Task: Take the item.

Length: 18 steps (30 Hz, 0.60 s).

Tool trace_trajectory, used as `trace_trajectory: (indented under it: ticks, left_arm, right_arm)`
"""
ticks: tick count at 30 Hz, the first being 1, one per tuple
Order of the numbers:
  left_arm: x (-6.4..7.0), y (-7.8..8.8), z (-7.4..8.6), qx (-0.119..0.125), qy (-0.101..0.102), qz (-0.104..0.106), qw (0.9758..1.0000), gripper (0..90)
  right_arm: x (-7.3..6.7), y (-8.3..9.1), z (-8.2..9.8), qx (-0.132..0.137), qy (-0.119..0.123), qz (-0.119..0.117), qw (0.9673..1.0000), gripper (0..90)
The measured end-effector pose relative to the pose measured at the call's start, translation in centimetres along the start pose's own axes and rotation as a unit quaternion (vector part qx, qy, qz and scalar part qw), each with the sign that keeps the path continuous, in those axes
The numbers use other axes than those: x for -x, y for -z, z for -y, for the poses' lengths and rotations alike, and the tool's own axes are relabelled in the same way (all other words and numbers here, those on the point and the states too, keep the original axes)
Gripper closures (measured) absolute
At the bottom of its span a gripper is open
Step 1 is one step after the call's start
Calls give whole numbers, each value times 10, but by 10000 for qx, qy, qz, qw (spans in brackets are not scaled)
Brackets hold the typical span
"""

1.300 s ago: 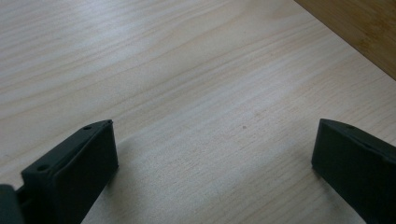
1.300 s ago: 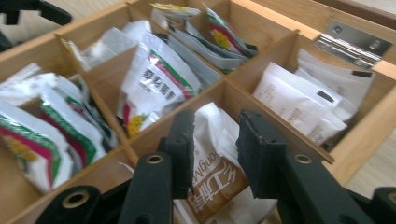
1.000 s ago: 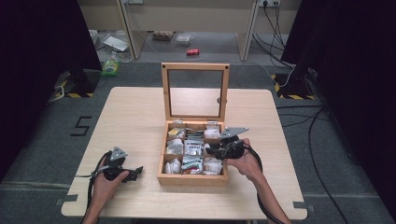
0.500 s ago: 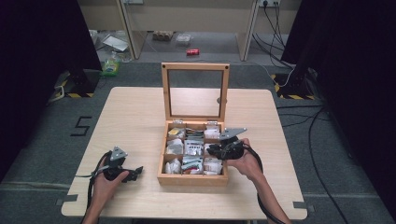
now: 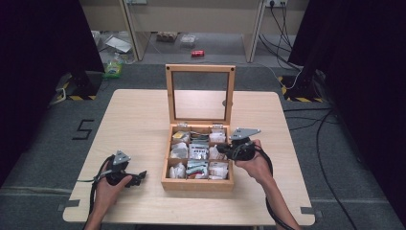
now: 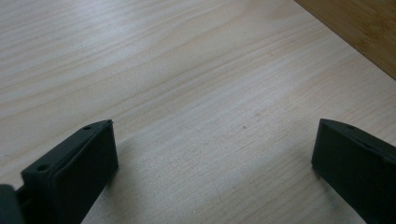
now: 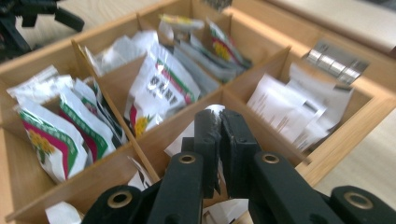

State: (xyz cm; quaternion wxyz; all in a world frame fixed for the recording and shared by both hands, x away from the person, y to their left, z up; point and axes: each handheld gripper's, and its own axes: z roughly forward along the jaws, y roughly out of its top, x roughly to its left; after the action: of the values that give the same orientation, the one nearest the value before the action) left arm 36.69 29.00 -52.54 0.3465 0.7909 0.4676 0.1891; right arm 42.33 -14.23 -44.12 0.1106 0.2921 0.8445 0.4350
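Observation:
A wooden box with divided compartments of tea sachets stands at the table's middle, its glass lid upright. My right gripper reaches into the middle compartment on the box's right side. In the right gripper view its jaws have just been closing, and my right gripper is pinched on the top edge of a white sachet. My left gripper rests on the table left of the box. In the left gripper view my left gripper is open wide over bare wood.
Green and red printed sachets fill the neighbouring compartments, and white paper ones lie by the hinge. The table's front edge is close to both hands. Cables and boxes lie on the floor beyond the table.
The right gripper has shifted slightly within the box's right side. The left hand and its gripper have kept still.

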Motion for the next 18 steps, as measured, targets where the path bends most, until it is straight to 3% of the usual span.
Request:
trace_trajectory:
  ticks: [18]
  left_arm:
    - [0,0,0,-5,-7,1,10000,0]
  right_arm:
    - [11,42,-12,766,-282,286,9963,861]
